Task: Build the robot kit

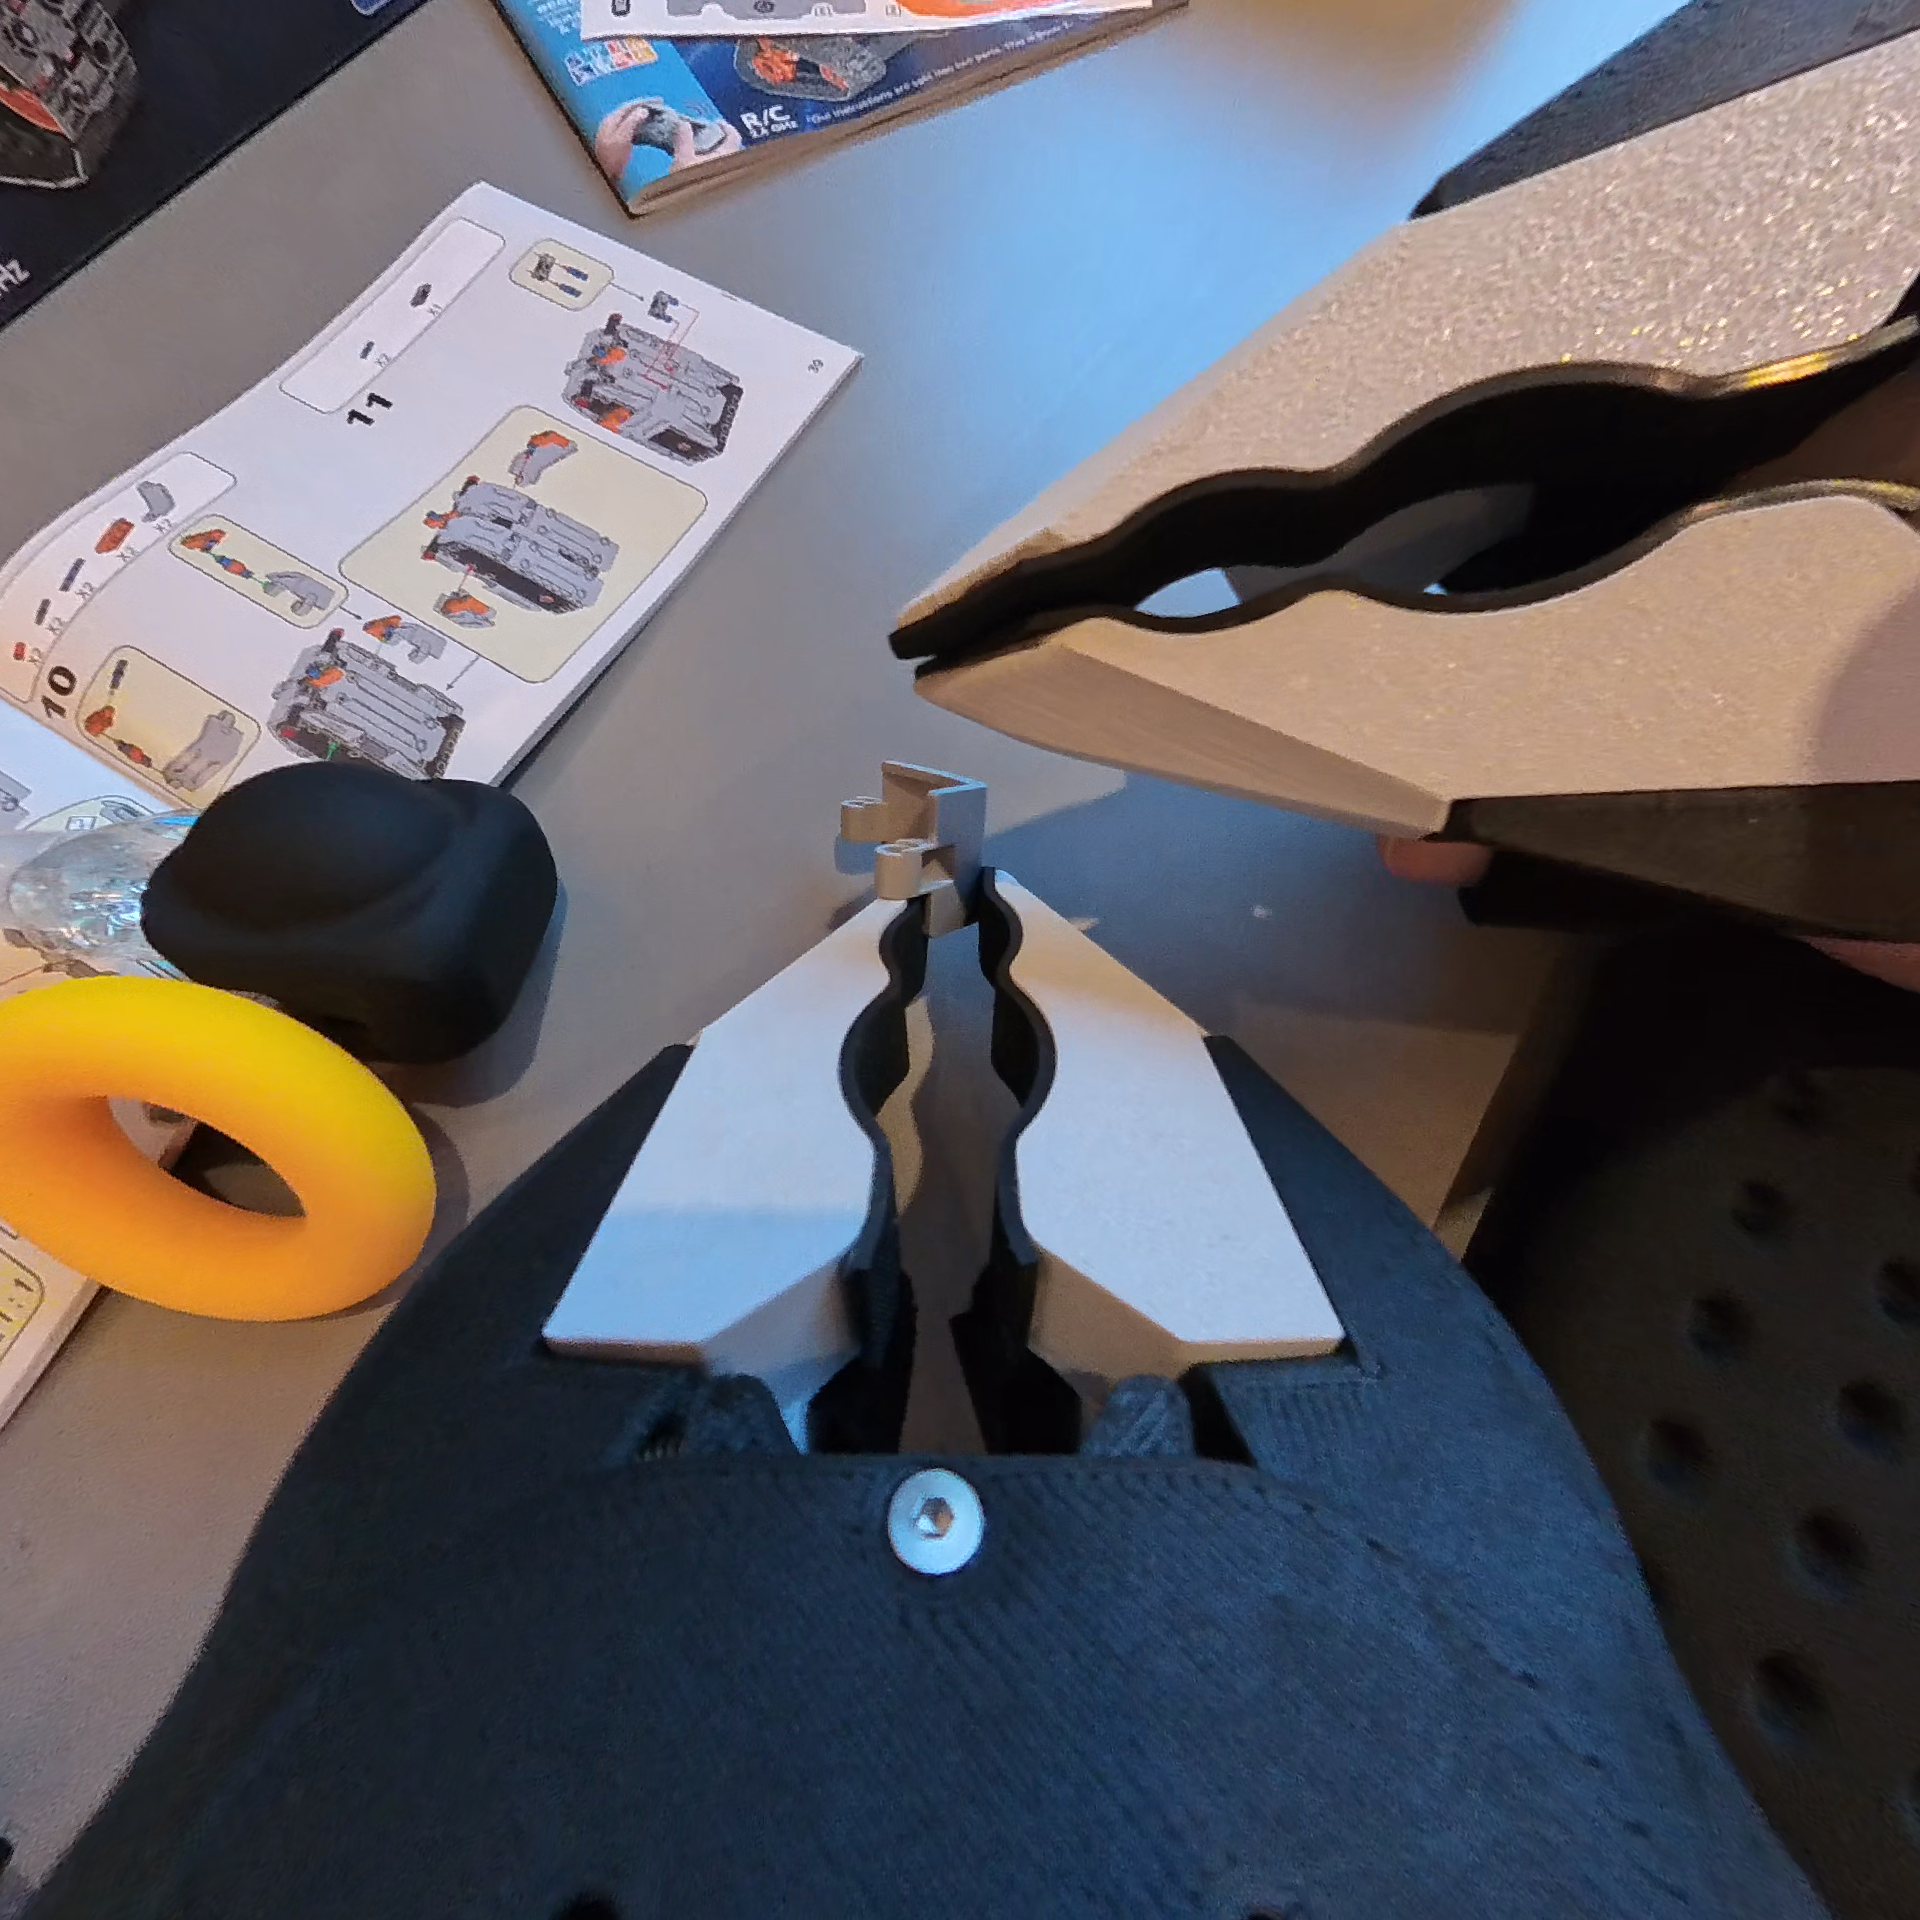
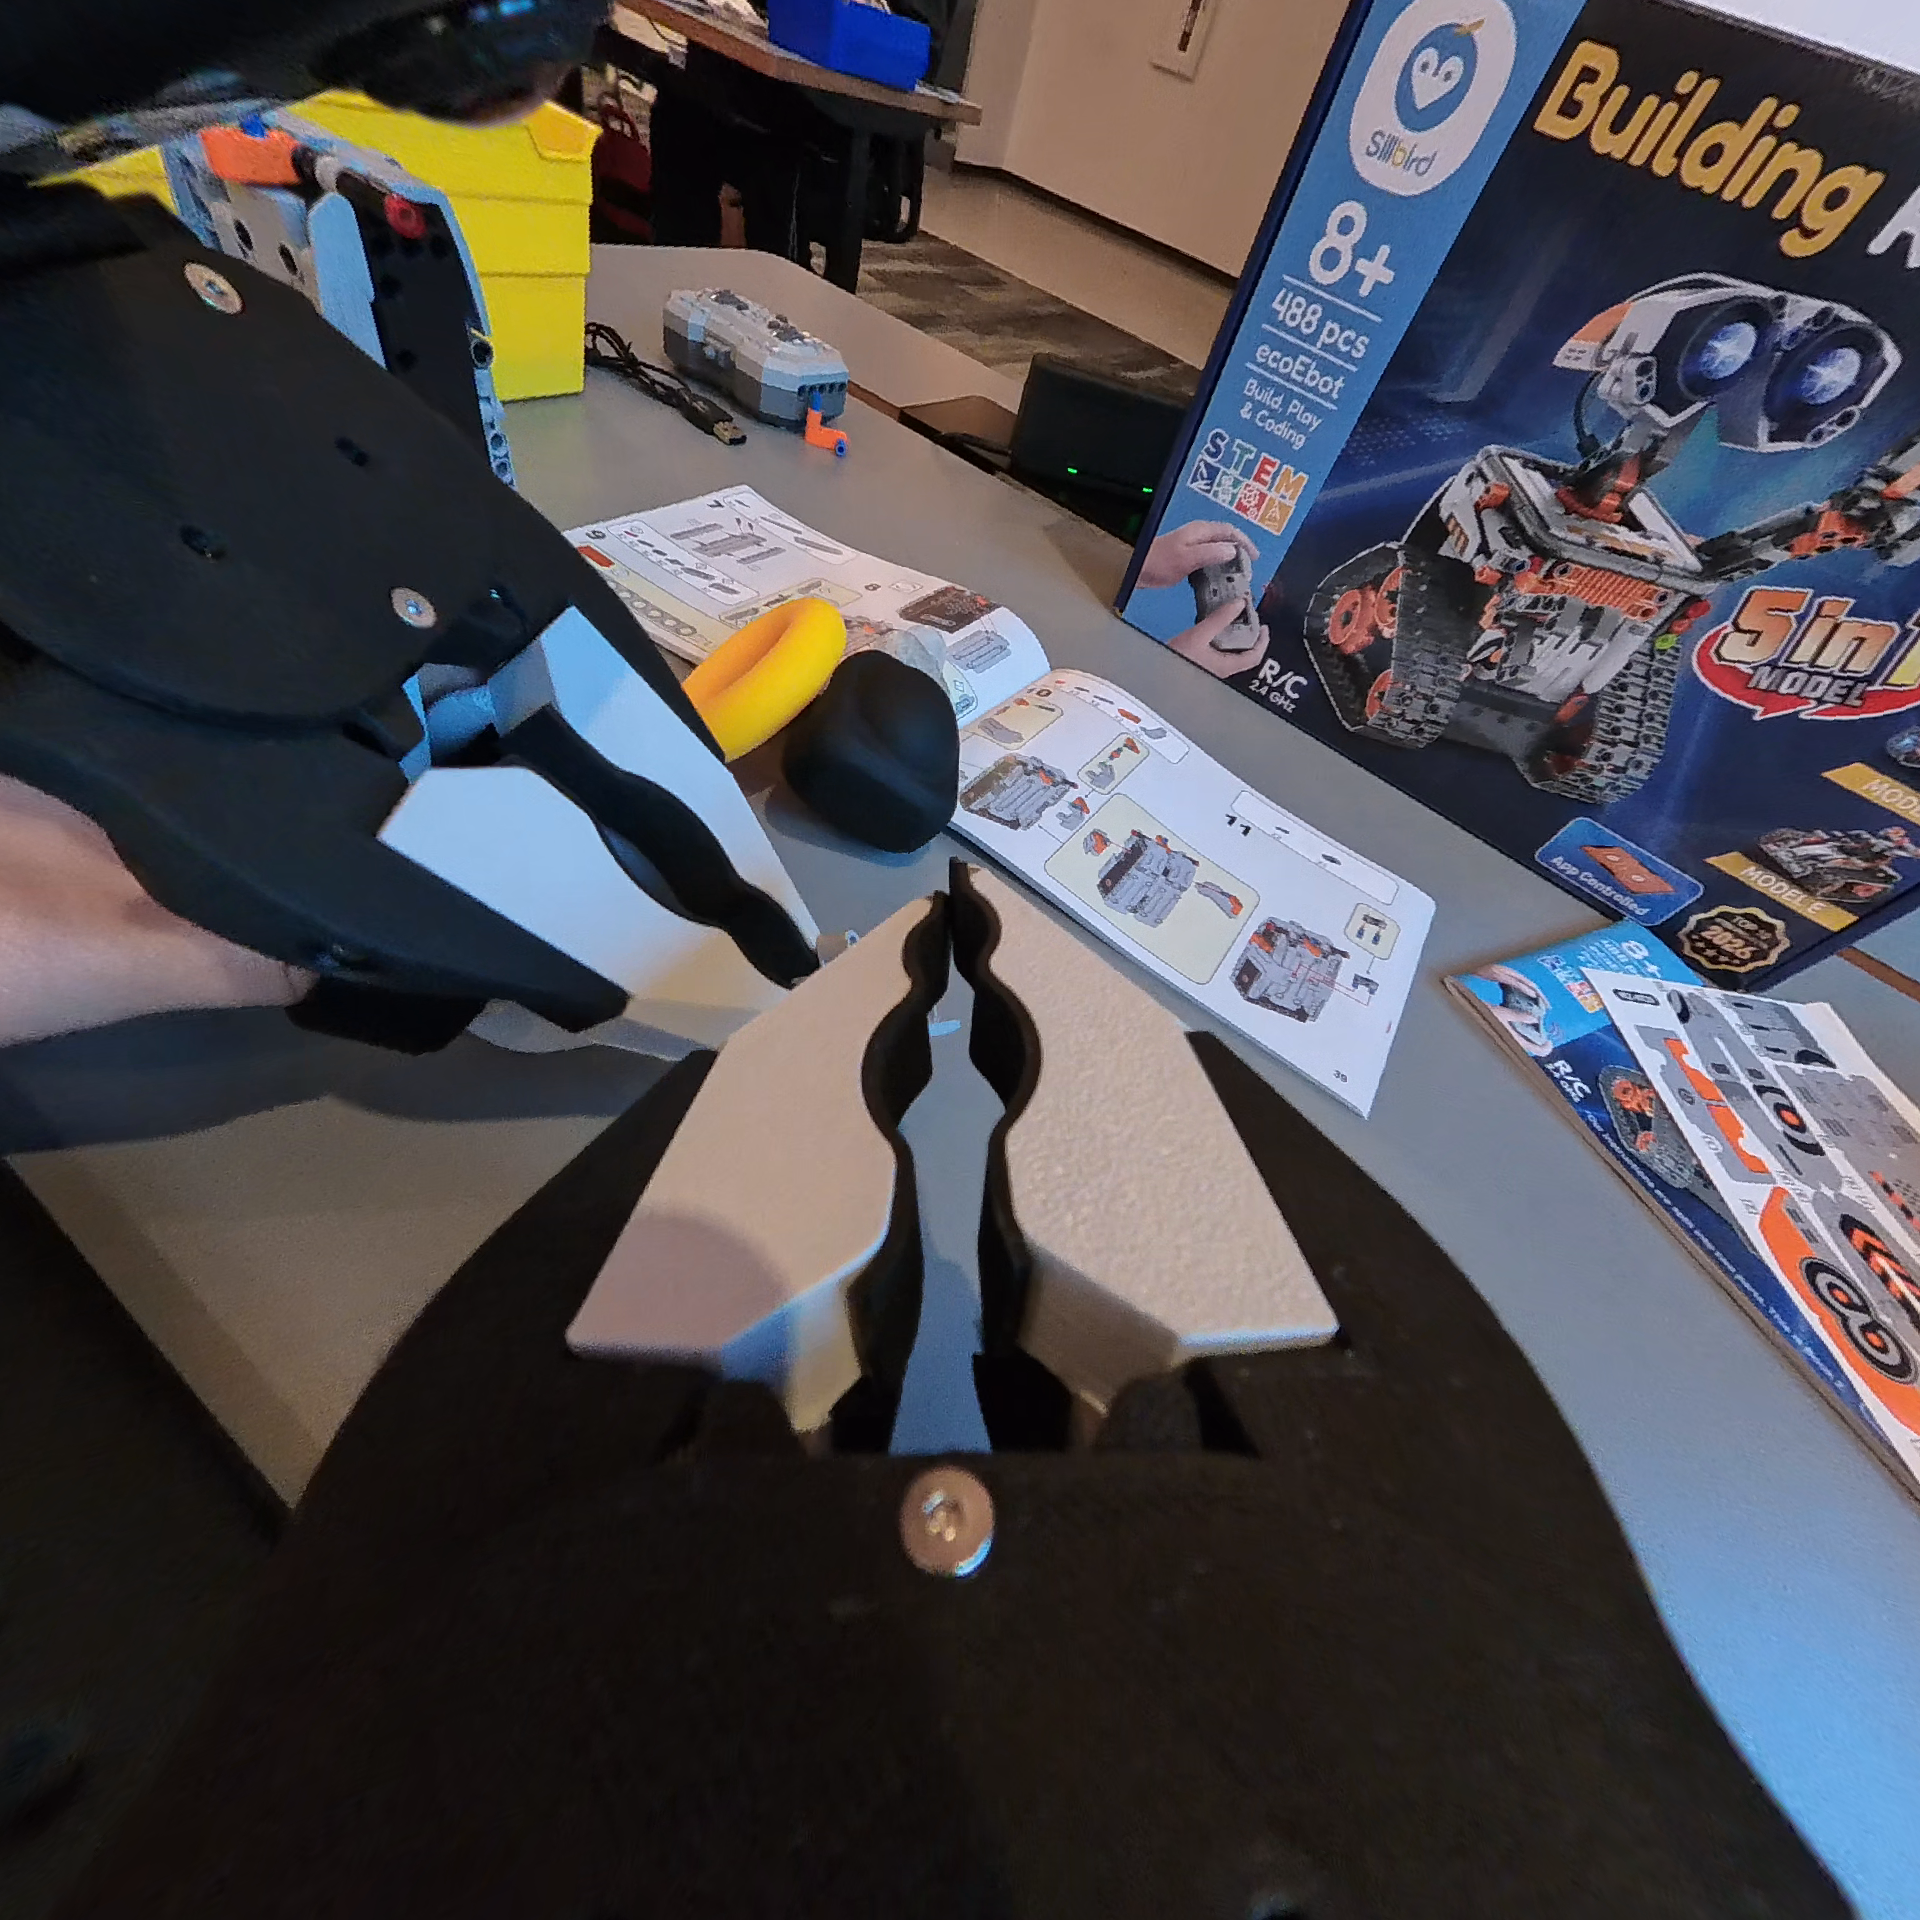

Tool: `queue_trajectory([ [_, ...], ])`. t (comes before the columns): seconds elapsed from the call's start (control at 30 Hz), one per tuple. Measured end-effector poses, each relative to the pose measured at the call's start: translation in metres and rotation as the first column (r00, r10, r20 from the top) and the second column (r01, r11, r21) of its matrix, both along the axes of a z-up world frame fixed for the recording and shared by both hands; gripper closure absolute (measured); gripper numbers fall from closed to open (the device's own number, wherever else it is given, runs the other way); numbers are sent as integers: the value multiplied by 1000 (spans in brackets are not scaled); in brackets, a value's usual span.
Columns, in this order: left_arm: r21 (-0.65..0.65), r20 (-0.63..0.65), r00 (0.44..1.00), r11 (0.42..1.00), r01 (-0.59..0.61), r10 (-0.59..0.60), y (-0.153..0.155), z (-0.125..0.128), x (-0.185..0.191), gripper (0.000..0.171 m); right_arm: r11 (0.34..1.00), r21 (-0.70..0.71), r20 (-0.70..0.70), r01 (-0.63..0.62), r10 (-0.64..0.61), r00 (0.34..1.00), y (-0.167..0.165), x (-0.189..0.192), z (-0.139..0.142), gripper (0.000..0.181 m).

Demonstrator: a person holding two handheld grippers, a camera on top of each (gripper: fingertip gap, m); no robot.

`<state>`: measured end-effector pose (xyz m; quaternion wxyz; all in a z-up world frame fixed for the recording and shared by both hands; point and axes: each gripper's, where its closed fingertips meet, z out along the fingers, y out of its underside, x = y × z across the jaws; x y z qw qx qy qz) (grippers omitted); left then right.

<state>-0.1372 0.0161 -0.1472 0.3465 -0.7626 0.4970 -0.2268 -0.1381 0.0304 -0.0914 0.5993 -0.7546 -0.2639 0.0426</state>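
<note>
My left gripper point(image 1: 954, 899) is shut on a small grey angled building piece point(image 1: 920, 831), which sticks up beyond its tips above the grey table point(image 1: 1039, 343). My right gripper point(image 1: 914, 649) comes in from the right, its tips just above and apart from that piece. In the right wrist view my right gripper point(image 2: 951, 883) is shut with nothing between its pads. The left gripper point(image 2: 816, 961) shows there at the left, held by a hand, and the grey piece point(image 2: 834, 943) barely shows at its tips.
An open instruction booklet point(image 1: 416, 499) lies on the table with a yellow ring point(image 1: 197, 1153) and a black lump point(image 1: 353, 914) on it. A large toy box point(image 2: 1610, 468) stands at the right with a second booklet point(image 2: 1714, 1122) in front. A yellow bin point(image 2: 520, 229), a part-built model point(image 2: 343, 260) and a grey battery box point(image 2: 753, 353) are farther back. Some 5 centimetres of space lies between my two pairs of fingers.
</note>
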Motion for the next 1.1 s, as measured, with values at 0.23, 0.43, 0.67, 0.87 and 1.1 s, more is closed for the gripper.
queue_trajectory([
  [0.23, -9, 122, 992, 1000, -20, 21, -1, 22, -2, 164, 996, 86, -74, 9, -2, 997, 2, 7, 19, 149],
  [0.43, 65, 357, 926, 986, -156, 124, 13, 73, -32, 164, 950, 11, -18, -311, 311, 950, 40, -16, 51, 181],
  [0.67, 151, 579, 788, 922, -357, 211, 29, 123, -82, 165, 709, -257, 30, -657, 686, 727, 158, -122, 48, 181],
  [0.87, 153, 637, 733, 893, -423, 238, 36, 131, -103, 165, 638, -418, 227, -647, 763, 605, 258, -200, -23, 148],
  [1.1, 131, 616, 747, 902, -412, 251, 41, 122, -100, 165, 562, -509, 291, -652, 825, 485, 312, -225, -61, 148],
])
